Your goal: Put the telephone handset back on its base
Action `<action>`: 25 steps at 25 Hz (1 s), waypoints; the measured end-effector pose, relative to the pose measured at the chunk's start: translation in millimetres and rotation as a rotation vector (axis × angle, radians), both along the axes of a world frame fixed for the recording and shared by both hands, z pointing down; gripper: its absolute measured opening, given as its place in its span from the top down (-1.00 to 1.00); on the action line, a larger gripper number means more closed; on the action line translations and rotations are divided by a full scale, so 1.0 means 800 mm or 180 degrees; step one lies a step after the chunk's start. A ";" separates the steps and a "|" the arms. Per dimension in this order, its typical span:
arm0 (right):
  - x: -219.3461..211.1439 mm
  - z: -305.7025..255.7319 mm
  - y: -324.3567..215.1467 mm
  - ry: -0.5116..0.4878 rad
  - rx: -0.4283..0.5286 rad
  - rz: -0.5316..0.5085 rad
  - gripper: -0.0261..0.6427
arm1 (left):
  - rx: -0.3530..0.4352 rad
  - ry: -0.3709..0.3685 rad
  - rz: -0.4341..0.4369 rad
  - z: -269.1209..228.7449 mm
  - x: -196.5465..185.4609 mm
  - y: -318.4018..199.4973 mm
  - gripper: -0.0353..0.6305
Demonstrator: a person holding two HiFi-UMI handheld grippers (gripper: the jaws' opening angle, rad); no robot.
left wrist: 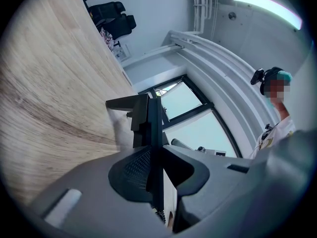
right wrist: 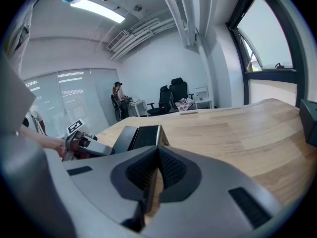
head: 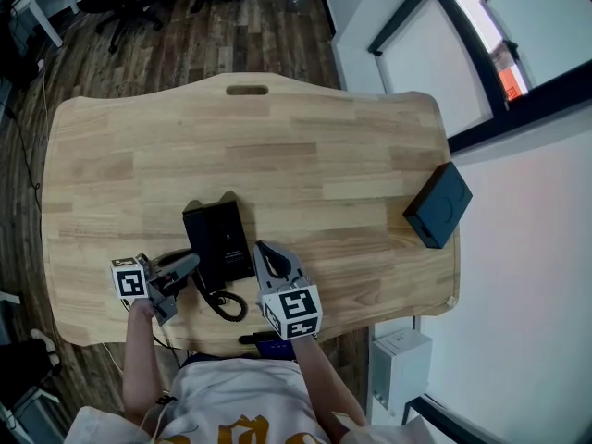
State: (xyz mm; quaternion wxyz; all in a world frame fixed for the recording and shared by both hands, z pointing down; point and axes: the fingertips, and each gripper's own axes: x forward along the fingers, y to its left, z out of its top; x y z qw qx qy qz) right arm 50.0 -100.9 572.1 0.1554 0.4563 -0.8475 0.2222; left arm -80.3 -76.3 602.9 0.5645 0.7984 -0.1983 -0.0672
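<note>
Left gripper (head: pixel 190 266), lower left, pinches the handset (head: pixel 197 239) edge, likely seating it on the base (head: pixel 233 240); my right gripper (head: pixel 265 251), bottom centre, waits closed and empty.

We're looking down on a wooden desk (head: pixel 305 155) with a black telephone (head: pixel 222 234) near our edge, curly cord (head: pixel 222 303) looping toward us. Left claw (head: pixel 188 265) is right up at its near-left corner, right claw (head: pixel 268 252) just beside its right side. Dark box (head: pixel 437 204) sits at the desk's right edge.

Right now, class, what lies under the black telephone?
The wooden table, on which the telephone rests; its coiled cord loops beside it. Anything directly beneath it is covered.
</note>
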 end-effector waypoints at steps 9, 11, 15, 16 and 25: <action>0.002 -0.001 0.000 -0.0053 -0.0024 -0.0008 0.90 | 0.0035 -0.0002 -0.0042 -0.001 0.001 -0.004 0.69; 0.002 -0.001 0.000 -0.0049 -0.0025 -0.0011 0.90 | 0.0048 -0.0006 -0.0048 -0.001 0.001 -0.004 0.69; 0.001 -0.001 -0.001 -0.0049 -0.0028 -0.0017 0.90 | 0.0063 -0.0031 -0.0081 0.001 -0.001 -0.007 0.69; 0.000 -0.001 -0.001 -0.0049 -0.0027 -0.0020 0.90 | 0.0064 -0.0033 -0.0086 0.001 -0.001 -0.007 0.69; 0.001 0.003 0.000 -0.0047 -0.0060 -0.0020 0.90 | 0.0083 -0.0083 -0.0078 0.006 0.000 -0.007 0.69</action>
